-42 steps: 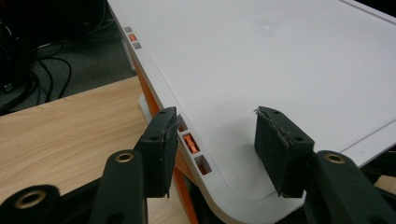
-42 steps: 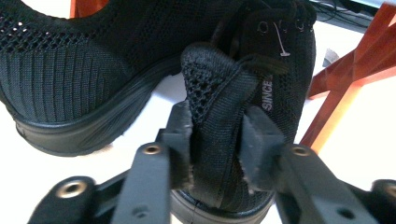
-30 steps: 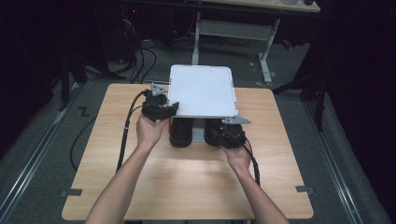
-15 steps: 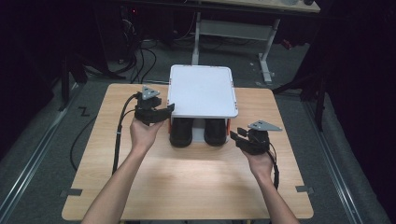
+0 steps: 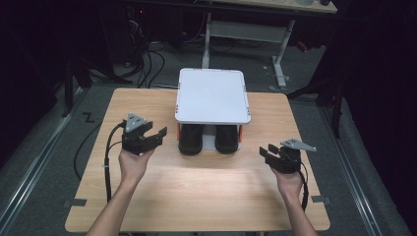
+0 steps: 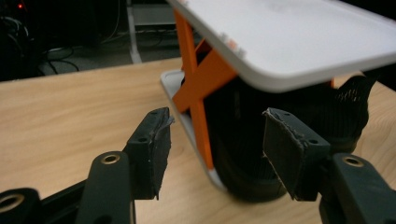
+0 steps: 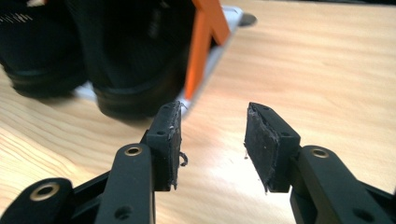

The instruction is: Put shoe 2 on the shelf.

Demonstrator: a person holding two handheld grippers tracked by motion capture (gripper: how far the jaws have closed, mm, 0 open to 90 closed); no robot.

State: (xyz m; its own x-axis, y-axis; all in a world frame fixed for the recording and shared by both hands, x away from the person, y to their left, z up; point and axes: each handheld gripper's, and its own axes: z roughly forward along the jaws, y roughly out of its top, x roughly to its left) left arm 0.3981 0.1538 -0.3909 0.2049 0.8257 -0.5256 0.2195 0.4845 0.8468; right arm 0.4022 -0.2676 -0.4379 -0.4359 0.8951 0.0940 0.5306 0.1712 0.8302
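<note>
Shoes (image 5: 206,139): pair stowed under white rack (image 5: 212,96). My left gripper (image 5: 147,138) and right gripper (image 5: 273,155) spread, empty, just widened. Step: apparently placing finished; next, withdraw clear.

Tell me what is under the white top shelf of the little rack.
Under the white top shelf stand two black shoes, side by side on the lower white shelf, between orange supports. The shelf covers all but their near ends.

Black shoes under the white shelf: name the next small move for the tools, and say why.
Probably rest both hands. The pair of black shoes already sits on the lower tier of the white two-tier rack with orange struts, and the left tool and right tool stand open, holding nothing, apart from the rack.
</note>
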